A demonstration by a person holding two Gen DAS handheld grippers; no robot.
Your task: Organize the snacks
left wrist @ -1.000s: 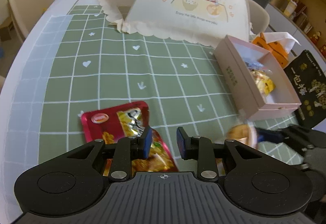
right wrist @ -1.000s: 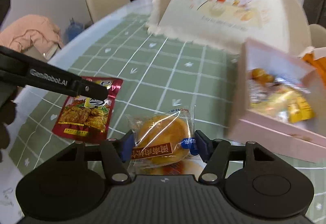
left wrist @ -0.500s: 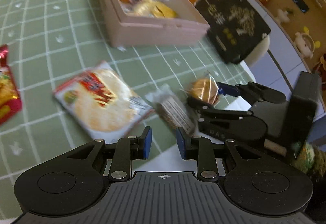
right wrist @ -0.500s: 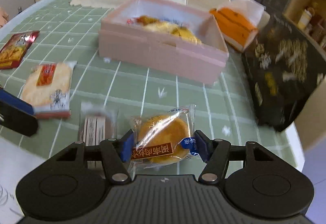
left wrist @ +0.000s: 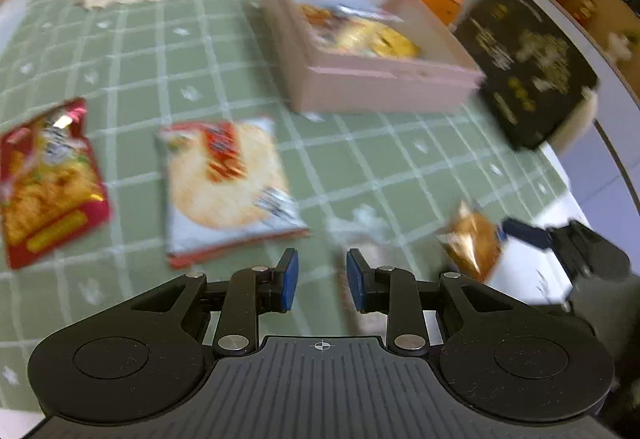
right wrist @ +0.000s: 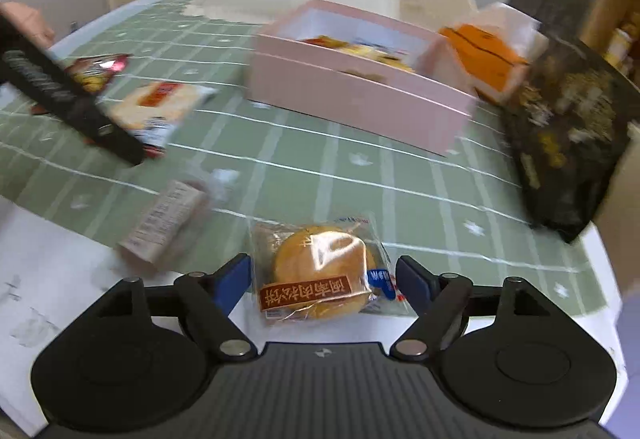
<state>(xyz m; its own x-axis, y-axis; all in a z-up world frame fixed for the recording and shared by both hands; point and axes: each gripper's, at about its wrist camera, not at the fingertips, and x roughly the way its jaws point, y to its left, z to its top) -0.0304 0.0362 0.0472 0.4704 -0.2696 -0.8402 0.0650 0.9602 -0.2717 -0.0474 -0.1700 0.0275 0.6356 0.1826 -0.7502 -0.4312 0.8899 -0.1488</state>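
The right gripper (right wrist: 324, 279) has its jaws spread wide on either side of the bun (right wrist: 320, 275), with a gap showing at each pad, so the bun looks released. It lies at the tabletop (right wrist: 420, 175) edge, on the near side of the pink box (right wrist: 360, 99) and well apart from it. The left gripper (left wrist: 319, 279) hangs empty, its jaws narrowly parted, over the small bar (right wrist: 168, 223), which sits left of the bun.

The risk, as I judge it, is the edge: the bun rests half off the green cloth, close to the rim, and a careless re-grip or a nudge from a pad could push it off. Its slick wrapper could also slip if pinched at the crimped end.

Both views are blurred by motion. The box contents read only as yellow and orange packets. The cracker pack (left wrist: 228, 187) and red pack (left wrist: 48, 183), left of the box, have unreadable print. Whether the bun touches the tabletop fully is hard to tell.
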